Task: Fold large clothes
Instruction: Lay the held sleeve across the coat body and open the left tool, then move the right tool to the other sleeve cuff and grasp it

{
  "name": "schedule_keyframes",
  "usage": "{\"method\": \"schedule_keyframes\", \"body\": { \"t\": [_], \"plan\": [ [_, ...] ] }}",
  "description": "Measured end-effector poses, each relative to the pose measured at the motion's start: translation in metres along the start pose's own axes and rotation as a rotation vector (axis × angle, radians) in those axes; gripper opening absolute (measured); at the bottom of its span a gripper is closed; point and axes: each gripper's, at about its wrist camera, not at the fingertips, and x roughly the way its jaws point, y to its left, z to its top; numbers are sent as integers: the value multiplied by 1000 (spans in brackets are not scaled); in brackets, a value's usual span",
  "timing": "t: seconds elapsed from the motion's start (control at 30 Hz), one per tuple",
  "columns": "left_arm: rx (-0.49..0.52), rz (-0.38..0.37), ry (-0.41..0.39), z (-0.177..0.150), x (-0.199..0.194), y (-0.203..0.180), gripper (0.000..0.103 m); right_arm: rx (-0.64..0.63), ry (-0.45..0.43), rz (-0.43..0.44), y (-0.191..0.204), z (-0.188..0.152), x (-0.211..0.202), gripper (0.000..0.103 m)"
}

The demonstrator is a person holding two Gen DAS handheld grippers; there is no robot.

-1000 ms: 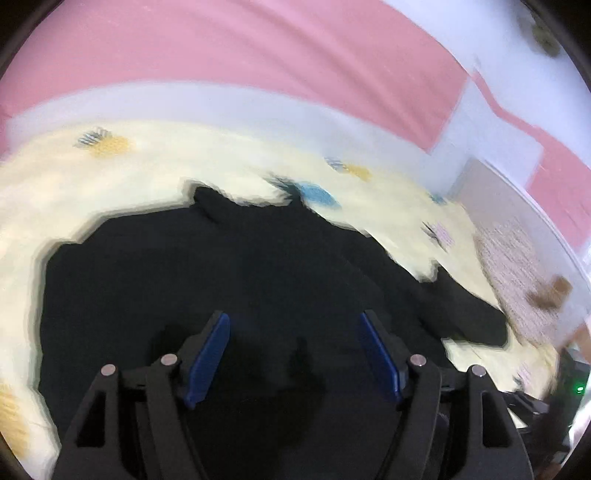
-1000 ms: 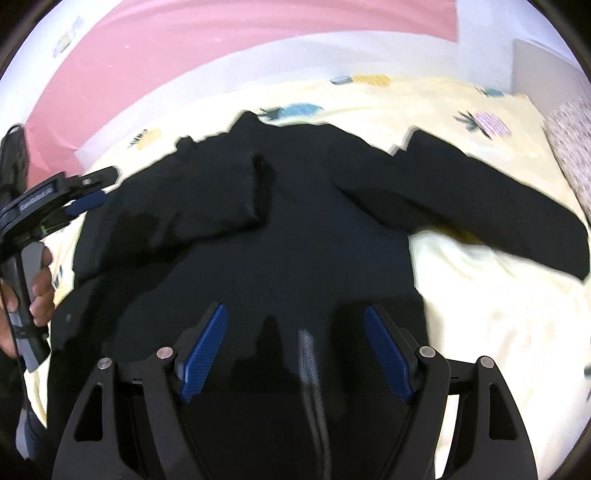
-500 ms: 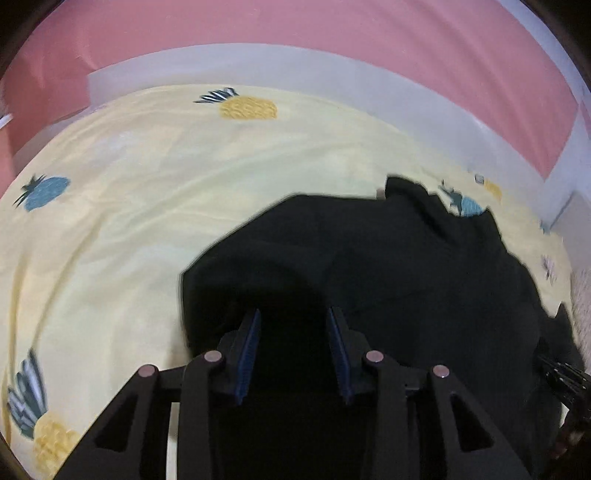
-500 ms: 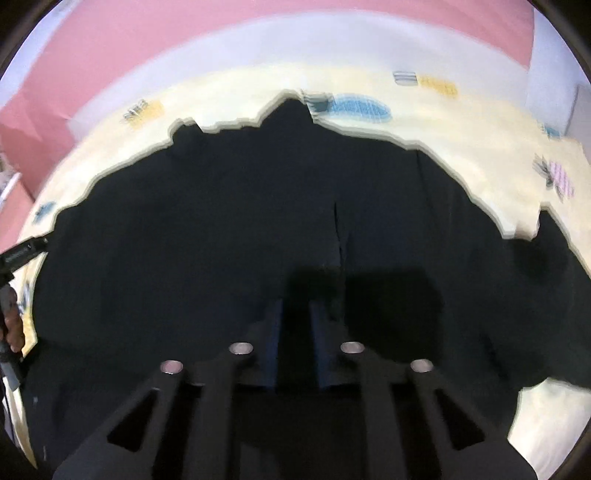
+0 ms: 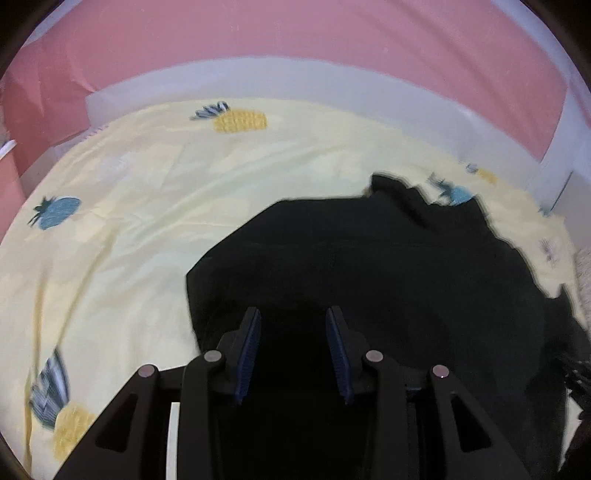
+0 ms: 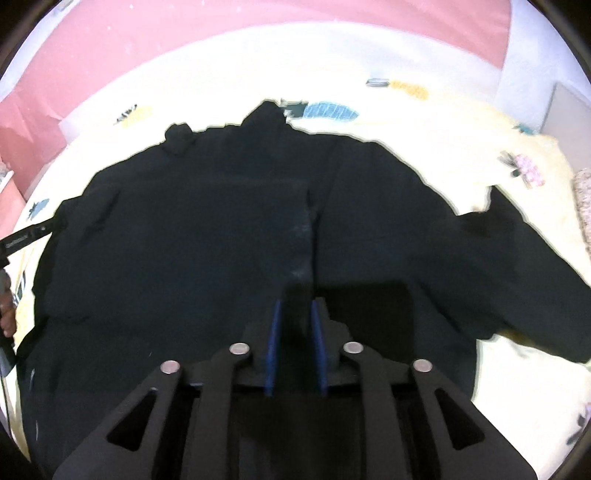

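Observation:
A large black garment (image 6: 229,236) lies spread on a pale yellow bedsheet (image 5: 140,206) with a fruit print. In the left wrist view the garment (image 5: 388,266) fills the lower right. My left gripper (image 5: 292,317) sits at its near left edge, jaws narrowed around dark cloth. My right gripper (image 6: 294,308) sits at the garment's near hem, jaws nearly closed on a fold of the black fabric. One sleeve (image 6: 524,266) stretches out to the right. The left gripper also shows at the left edge of the right wrist view (image 6: 33,232).
A pink wall (image 5: 295,33) with a white band runs behind the bed. A patterned pillow (image 6: 583,206) lies at the far right edge. Bare sheet lies to the left of the garment (image 5: 92,277).
Both grippers went from wide open to narrowed onto the garment's near edge. The left gripper swung toward the garment's left side; the right moved in close over the hem.

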Motion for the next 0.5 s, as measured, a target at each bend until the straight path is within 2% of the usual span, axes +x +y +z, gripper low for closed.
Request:
{"method": "schedule_keyframes", "body": {
  "t": [0.1, 0.17, 0.5],
  "plan": [
    [-2, -26, -26, -15, -42, -9, 39, -3, -37, -12, -5, -13, -35, 32],
    [12, -40, -33, -27, -66, -19, 39, 1, -61, -24, -9, -22, -57, 34],
    [67, -89, -25, -88, -151, -71, 49, 30, -112, -65, -32, -71, -133, 38]
  ]
}}
